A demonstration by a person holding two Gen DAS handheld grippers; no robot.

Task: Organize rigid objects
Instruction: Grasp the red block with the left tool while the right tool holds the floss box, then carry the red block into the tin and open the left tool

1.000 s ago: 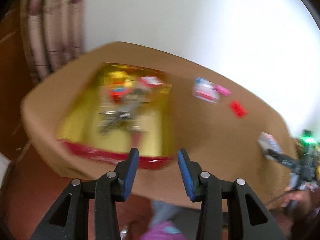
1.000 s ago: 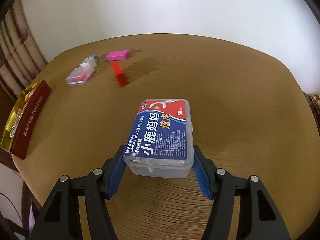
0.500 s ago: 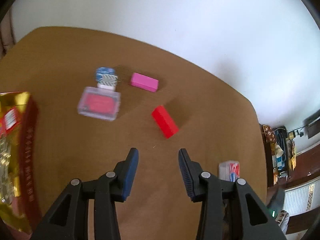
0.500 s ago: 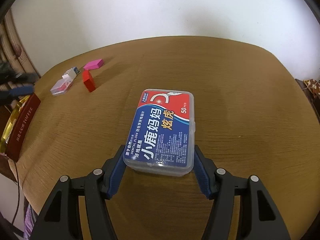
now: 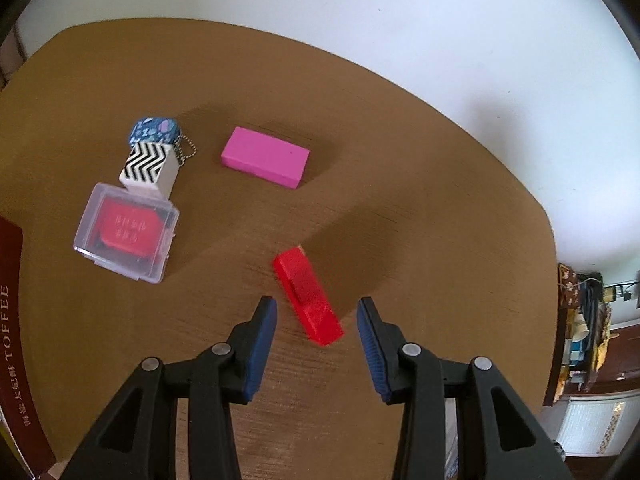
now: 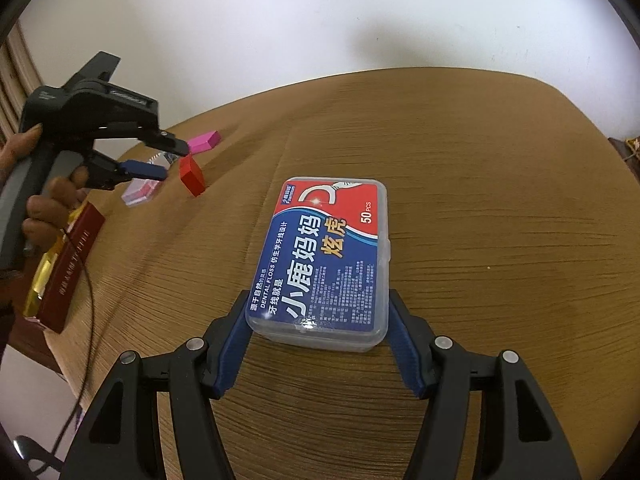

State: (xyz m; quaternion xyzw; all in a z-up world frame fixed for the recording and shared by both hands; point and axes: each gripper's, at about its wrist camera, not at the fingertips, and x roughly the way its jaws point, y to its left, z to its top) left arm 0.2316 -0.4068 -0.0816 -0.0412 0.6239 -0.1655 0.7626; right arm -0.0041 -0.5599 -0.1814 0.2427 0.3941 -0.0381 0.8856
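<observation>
My left gripper (image 5: 316, 312) is open, its jaws on either side of the near end of a red block (image 5: 307, 296) lying on the brown table; it also shows in the right wrist view (image 6: 172, 160) beside the red block (image 6: 192, 176). My right gripper (image 6: 320, 312) is shut on a clear dental floss box (image 6: 324, 256) with a blue and red label, held just above the table. A pink block (image 5: 265, 156), a zigzag-patterned eraser with a blue cap (image 5: 150, 156) and a small clear case with a red insert (image 5: 127, 232) lie beyond the red block.
A dark red and gold toffee box (image 6: 64, 268) sits at the table's left edge, also seen in the left wrist view (image 5: 16, 344). A white wall stands behind the round table (image 6: 480, 160). A cable (image 6: 90, 320) hangs over the left edge.
My left gripper has swung from the toffee box toward the small items and come down around the red block. My right gripper has kept hold of the floss box and moved a little.
</observation>
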